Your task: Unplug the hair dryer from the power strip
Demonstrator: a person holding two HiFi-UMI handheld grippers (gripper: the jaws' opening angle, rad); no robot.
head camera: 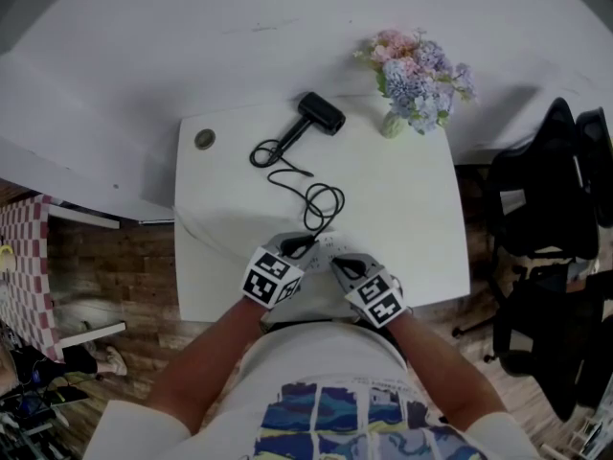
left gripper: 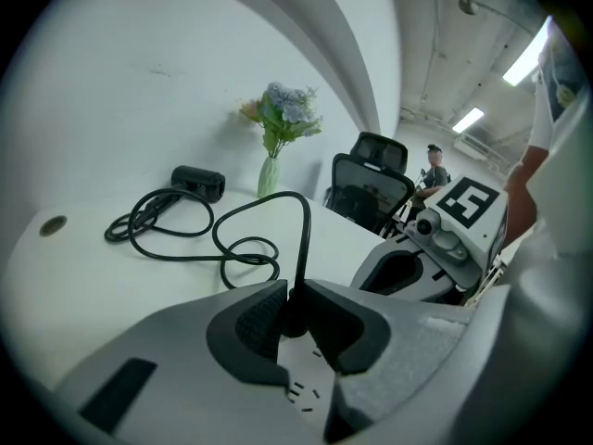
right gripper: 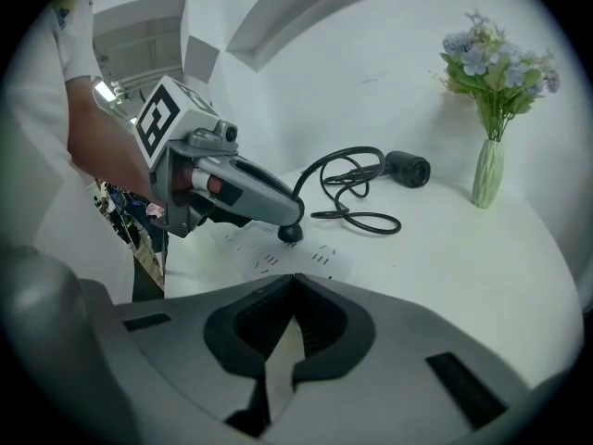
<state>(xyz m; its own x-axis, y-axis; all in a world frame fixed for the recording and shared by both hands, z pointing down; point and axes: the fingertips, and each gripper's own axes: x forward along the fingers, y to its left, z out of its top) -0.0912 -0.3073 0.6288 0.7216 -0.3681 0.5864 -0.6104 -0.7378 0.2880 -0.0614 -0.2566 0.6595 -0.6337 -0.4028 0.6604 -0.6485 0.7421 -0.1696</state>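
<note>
The black hair dryer lies at the back of the white table, and its cord loops toward me. A black plug stands in the white power strip near the table's front edge. In the left gripper view my left gripper is shut on that plug, a pad pressing each side, and the cord rises from between them. My right gripper is shut with its tips meeting, just before the strip's near end. The right gripper view shows the left gripper's tip at the plug.
A vase of pale flowers stands at the table's back right corner. A round cable grommet sits at the back left. Black office chairs stand to the table's right. A wall runs behind the table.
</note>
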